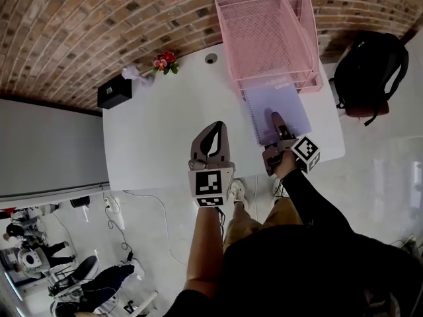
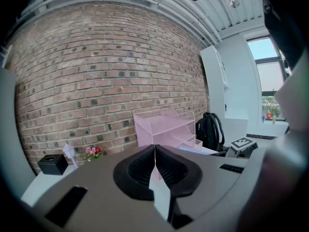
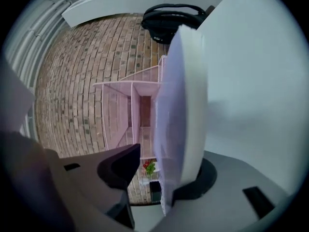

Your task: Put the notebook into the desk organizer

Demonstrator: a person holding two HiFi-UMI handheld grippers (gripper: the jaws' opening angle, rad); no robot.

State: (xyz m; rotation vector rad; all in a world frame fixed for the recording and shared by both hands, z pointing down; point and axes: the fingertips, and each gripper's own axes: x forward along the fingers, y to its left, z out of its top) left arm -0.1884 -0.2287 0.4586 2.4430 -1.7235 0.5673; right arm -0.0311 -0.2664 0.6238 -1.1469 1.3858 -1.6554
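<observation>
Gaping around the near edge of the notebook [image 1: 277, 104], your right gripper [image 1: 277, 121] pressed nothing; your left gripper [image 1: 213, 132] was closed and empty. The notebook lay flat on the table [image 1: 165, 124], its far end at the lowest tray of the desk organizer [image 1: 264, 32]. A crooked push would probably have jammed it there.
</observation>
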